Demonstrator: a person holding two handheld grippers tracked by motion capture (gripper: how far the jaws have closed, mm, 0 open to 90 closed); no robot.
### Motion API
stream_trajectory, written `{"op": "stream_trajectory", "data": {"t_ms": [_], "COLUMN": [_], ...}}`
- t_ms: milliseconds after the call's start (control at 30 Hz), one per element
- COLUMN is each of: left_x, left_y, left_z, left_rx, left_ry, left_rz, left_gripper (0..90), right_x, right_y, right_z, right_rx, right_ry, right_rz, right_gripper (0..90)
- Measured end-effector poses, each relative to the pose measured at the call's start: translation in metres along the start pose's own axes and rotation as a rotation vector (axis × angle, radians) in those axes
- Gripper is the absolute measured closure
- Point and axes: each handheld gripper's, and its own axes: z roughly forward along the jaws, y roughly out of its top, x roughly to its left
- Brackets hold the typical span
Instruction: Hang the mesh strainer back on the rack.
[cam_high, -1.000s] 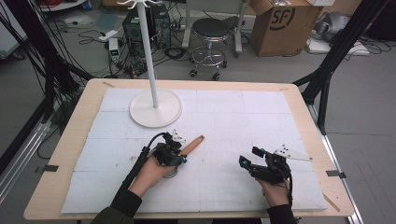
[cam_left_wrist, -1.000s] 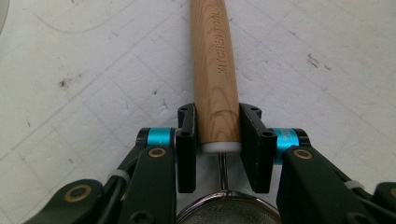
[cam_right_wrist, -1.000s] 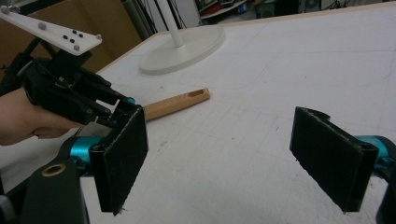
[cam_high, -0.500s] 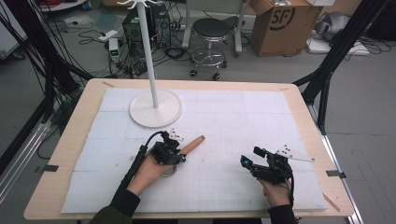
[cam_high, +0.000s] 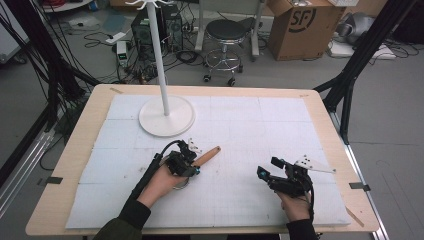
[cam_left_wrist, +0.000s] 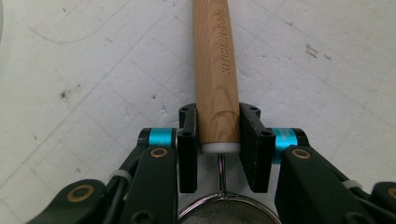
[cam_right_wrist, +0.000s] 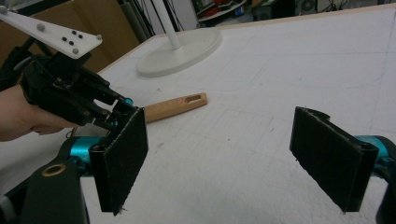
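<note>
A small strainer lies on the white mat, its wooden handle (cam_high: 207, 156) pointing away to the right. My left gripper (cam_high: 192, 161) is shut on the near end of that handle. In the left gripper view the handle (cam_left_wrist: 215, 56) runs straight up between the jaws (cam_left_wrist: 218, 135), and the wire mesh bowl (cam_left_wrist: 229, 212) peeks out below them. My right gripper (cam_high: 265, 172) hovers low over the mat at the front right, open with nothing between its pads (cam_right_wrist: 224, 158). From the right gripper view the handle (cam_right_wrist: 175, 105) has a slot at its far end.
A white coat stand with a round base (cam_high: 166, 116) rises at the back left of the mat; the same base (cam_right_wrist: 180, 44) lies beyond the strainer in the right gripper view. The wooden table edge (cam_high: 345, 150) frames the mat.
</note>
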Motion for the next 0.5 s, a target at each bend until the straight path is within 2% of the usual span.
{"op": "stream_trajectory", "data": {"t_ms": [167,300,500], "left_x": [0.003,0.010,0.014], "left_y": [-0.001,-0.004,-0.008], "left_z": [0.000,0.000,-0.003], "left_rx": [-0.010,-0.035,-0.066], "left_ry": [-0.019,-0.071,-0.084], "left_rz": [-0.017,-0.065,-0.081], "left_gripper": [71.1,71.2,71.1], "right_x": [0.000,0.000,-0.003], "right_y": [0.000,0.000,0.000], "right_z": [-0.001,-0.002,-0.005], "right_rx": [0.001,-0.005,-0.013], "right_ry": [-0.004,-0.007,-0.013], "right_rz": [0.003,-0.001,0.009], "right_gripper": [18.3,18.3,18.3]}}
